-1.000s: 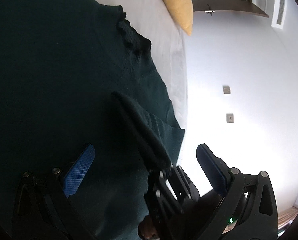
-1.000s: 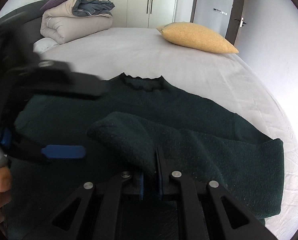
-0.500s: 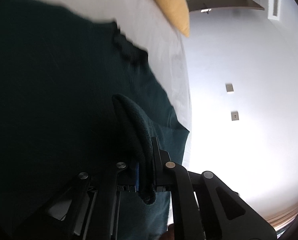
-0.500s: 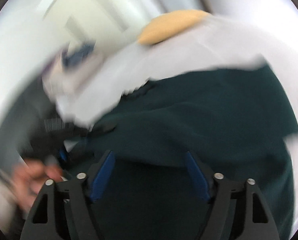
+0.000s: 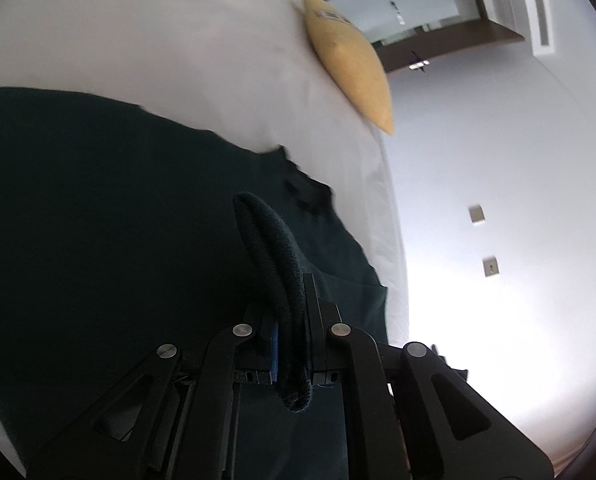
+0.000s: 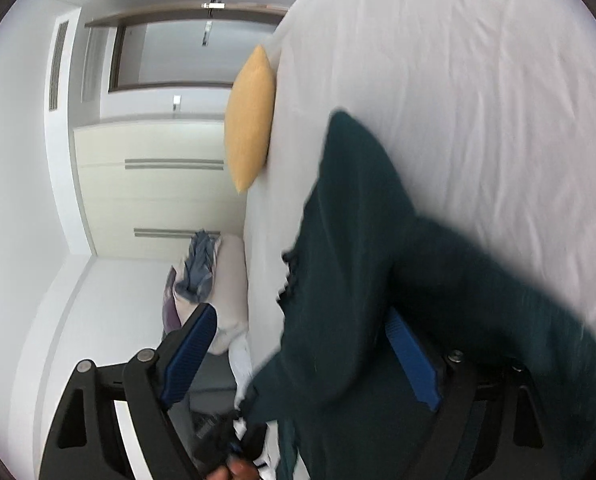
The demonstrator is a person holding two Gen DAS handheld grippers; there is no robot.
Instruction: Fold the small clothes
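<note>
While the left gripper is clamping a rolled edge of the dark green sweater between fully closed jaws, the pinched fold is standing up out of the fingers like a ridge. The right gripper is hanging with its jaws spread wide and gripping nothing — one blue pad is showing against the room, the other sitting against the draped knit. Beyond the jaws, the sweater is spreading across the white bed, its frilled neckline pointing toward the yellow cushion at the bed's far edge; a pile of folded bedding is lying off to one side in the right view.

The step in hand looks like carrying the held edge across the body of the garment. Doing it well probably means lifting only enough to clear the layer below, keeping the fold line straight, and letting the free gripper catch a matching point on the same edge so the cloth is not twisting or bunching.

Against a second ago, the roles are swapped: then the right gripper was pinching the fold and the left was open — now the left is holding it, and the right has let go and swung round, its view tilted sideways.
</note>
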